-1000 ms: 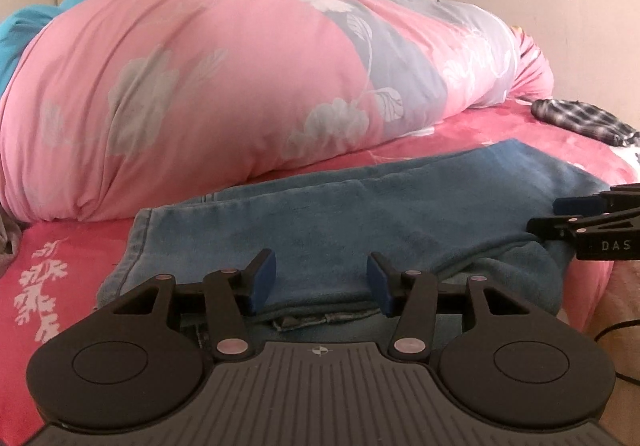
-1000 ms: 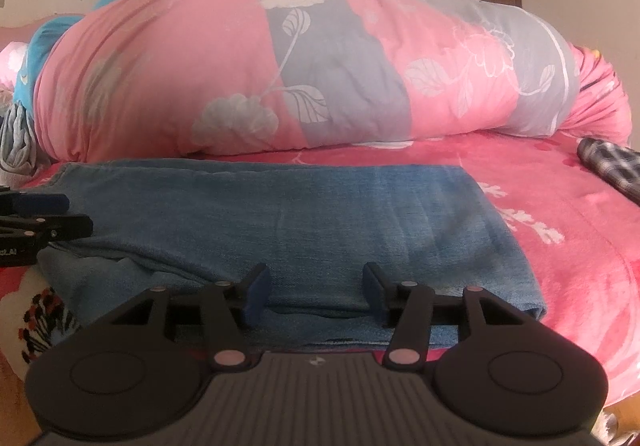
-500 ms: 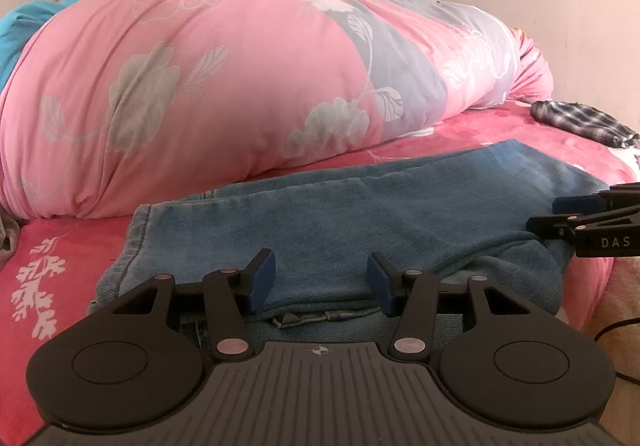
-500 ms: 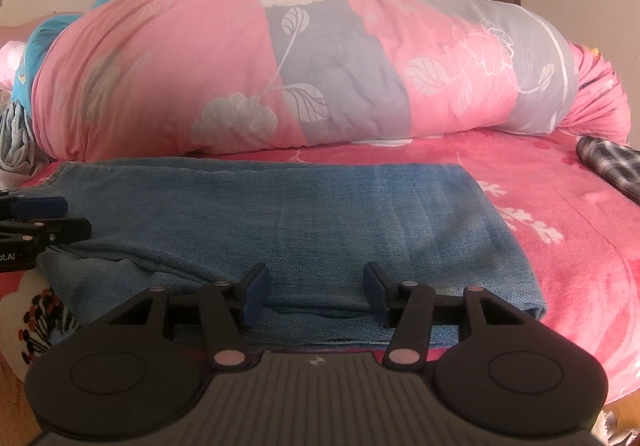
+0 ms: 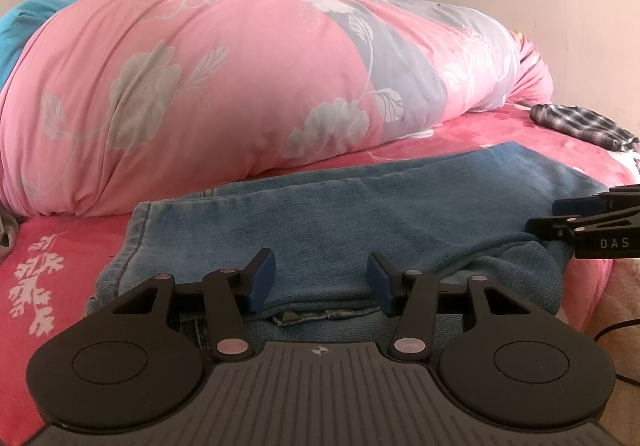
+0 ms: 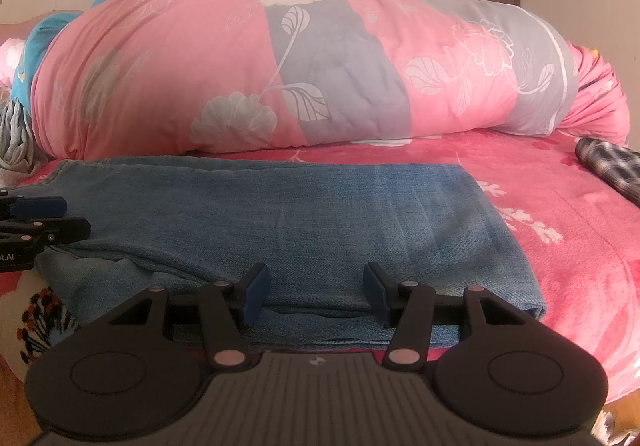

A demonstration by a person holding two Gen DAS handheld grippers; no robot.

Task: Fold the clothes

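A pair of blue jeans (image 5: 360, 214) lies folded flat on the pink bed sheet (image 5: 60, 246), its near edge hanging toward me. My left gripper (image 5: 322, 266) hovers at that near edge by the waistband end, jaws apart, nothing pinched. In the right wrist view the same jeans (image 6: 280, 214) spread wide, and my right gripper (image 6: 316, 282) stands open at their near folded edge. Each gripper shows in the other's view: the right gripper (image 5: 580, 218) at the right edge, the left gripper (image 6: 44, 218) at the left edge, both resting by the denim.
A big rolled pink and grey floral quilt (image 5: 200, 86) fills the bed behind the jeans. A dark plaid garment (image 6: 608, 162) lies at the far right. Grey cloth (image 6: 12, 134) sits at the left. A black cable (image 5: 616, 326) runs below the bed edge.
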